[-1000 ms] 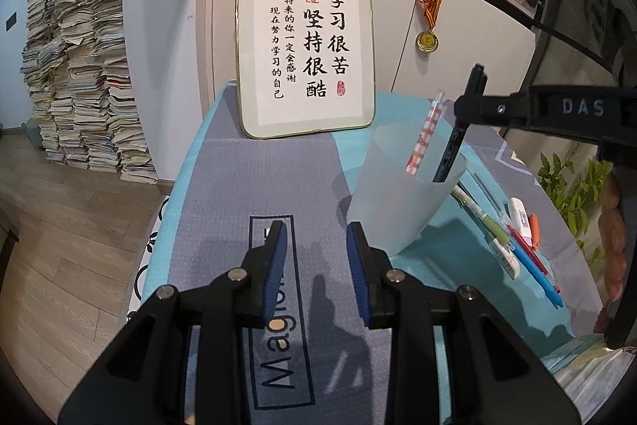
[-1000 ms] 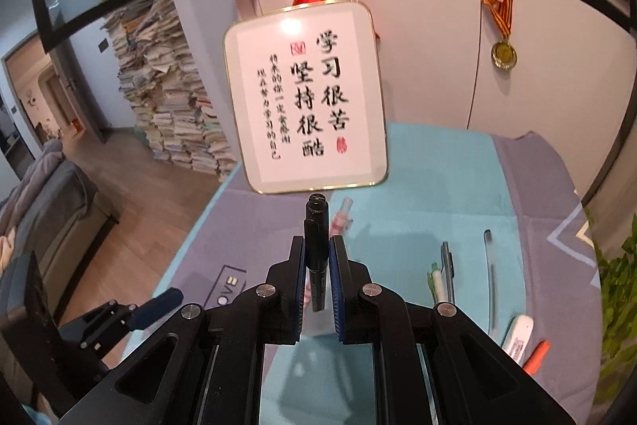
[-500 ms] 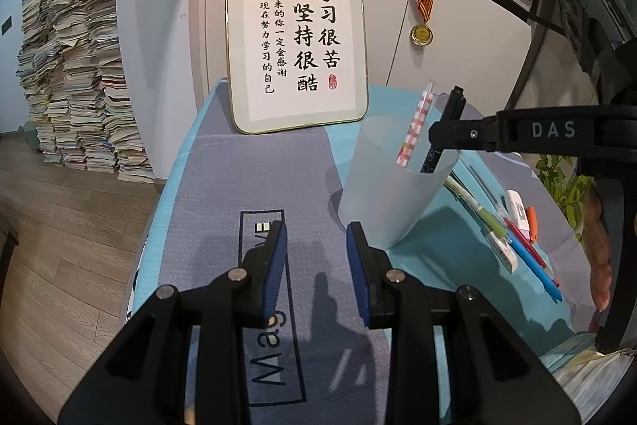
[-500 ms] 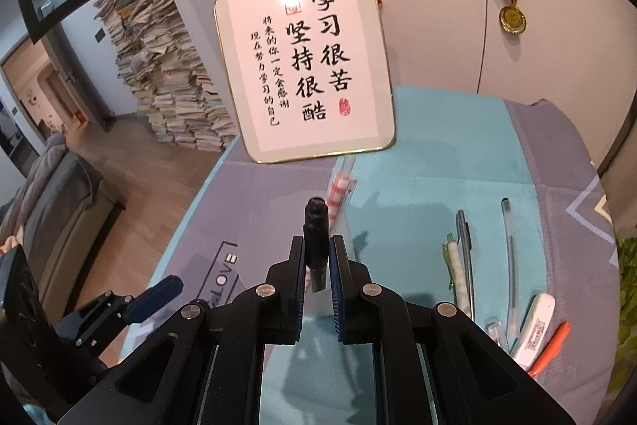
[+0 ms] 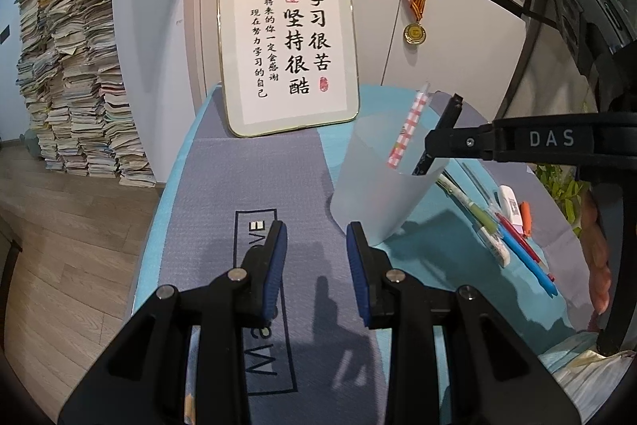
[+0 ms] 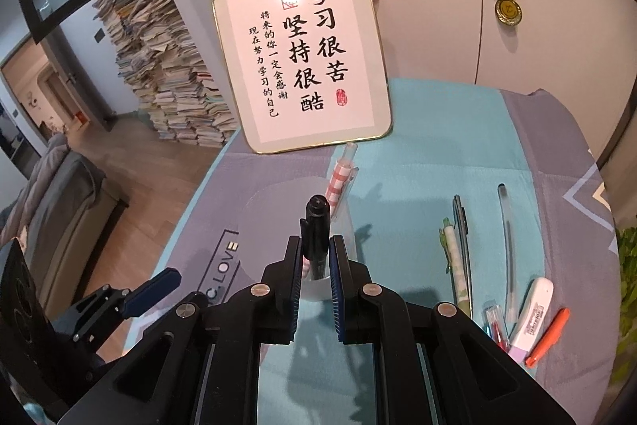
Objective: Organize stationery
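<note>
— How's my right gripper (image 6: 314,263) looking from your end?

— Clamped tight on a black marker (image 6: 315,237). I've got its blue pads squeezing the barrel about mid-length, cap end sticking up past the fingertips, lower end down inside the frosted cup (image 5: 384,182). From the left wrist view the marker leans at an angle over the cup's rim.

— And the left gripper (image 5: 316,257)?

— Jaws parted with nothing between them, just hanging over the grey part of the table mat (image 5: 239,186). The cup stands just beside my right-hand finger (image 5: 360,265) there; I can't tell whether they touch.

— Walk me through the rest, big things first.

— The mat, grey and teal, covers the table. At the far edge a framed calligraphy board (image 5: 288,54) leans upright against the white cabinet (image 5: 458,66), with a medal (image 5: 415,32) hanging on the cabinet to its right. The cup sits in front of the board, and a pink-checked pen (image 5: 408,130) already stands in it, beside the marker.

— What is still lying loose?

— A row of pens on the teal part, right of the cup: a green-and-cream pen (image 6: 456,261), a dark pen (image 6: 464,226) touching it, a clear pen (image 6: 506,230) a little apart. Nearer me, a white correction tape (image 6: 531,317), an orange pen (image 6: 547,337) just beside it, and some red and blue pens (image 6: 495,325) bunched together.
</note>
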`<act>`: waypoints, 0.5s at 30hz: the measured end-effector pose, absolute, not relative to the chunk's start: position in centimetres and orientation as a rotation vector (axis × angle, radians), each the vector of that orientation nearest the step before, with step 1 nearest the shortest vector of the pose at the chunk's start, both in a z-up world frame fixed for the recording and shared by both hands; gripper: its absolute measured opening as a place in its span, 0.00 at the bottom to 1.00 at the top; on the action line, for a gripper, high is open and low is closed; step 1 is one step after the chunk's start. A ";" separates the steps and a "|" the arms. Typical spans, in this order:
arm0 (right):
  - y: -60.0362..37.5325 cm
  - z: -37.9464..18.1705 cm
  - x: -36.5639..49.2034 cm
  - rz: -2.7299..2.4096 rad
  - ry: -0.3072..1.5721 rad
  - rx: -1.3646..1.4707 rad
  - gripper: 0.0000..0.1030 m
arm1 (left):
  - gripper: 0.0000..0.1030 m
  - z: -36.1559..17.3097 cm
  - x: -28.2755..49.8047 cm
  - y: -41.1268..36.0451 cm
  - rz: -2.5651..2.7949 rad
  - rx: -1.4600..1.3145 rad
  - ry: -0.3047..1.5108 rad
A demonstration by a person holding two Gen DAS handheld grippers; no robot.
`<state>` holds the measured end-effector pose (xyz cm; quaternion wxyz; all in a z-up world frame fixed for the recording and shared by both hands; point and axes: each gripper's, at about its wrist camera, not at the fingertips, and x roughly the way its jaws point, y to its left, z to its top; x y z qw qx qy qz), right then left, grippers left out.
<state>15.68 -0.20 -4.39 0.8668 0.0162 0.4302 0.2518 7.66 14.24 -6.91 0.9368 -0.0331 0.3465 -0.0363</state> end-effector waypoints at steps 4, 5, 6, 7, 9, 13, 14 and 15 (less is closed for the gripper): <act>-0.7 -3.8 14.9 0.530 0.880 0.036 0.12 | 0.28 -6.6 7.3 13.7 -0.076 -0.058 0.704; -0.8 -3.7 14.8 0.532 0.875 0.037 0.12 | 0.28 -6.5 7.2 13.5 -0.076 -0.056 0.702; -0.9 -3.5 14.6 0.532 0.871 0.039 0.12 | 0.28 -6.4 7.1 13.4 -0.076 -0.054 0.701; -1.1 -3.4 14.5 0.532 0.867 0.041 0.12 | 0.28 -6.3 7.0 13.2 -0.078 -0.051 0.700; -1.5 -3.2 14.2 0.527 0.862 0.046 0.12 | 0.28 -6.1 6.9 12.9 -0.082 -0.046 0.698; -3.3 -3.2 13.7 0.505 0.868 0.072 0.12 | 0.28 -6.0 6.7 11.9 -0.099 -0.032 0.694; -4.0 -3.3 13.6 0.494 0.873 0.084 0.12 | 0.28 -5.9 6.6 11.6 -0.106 -0.029 0.695; -4.4 -3.4 13.6 0.487 0.875 0.093 0.12 | 0.28 -6.0 6.6 11.1 -0.117 -0.023 0.697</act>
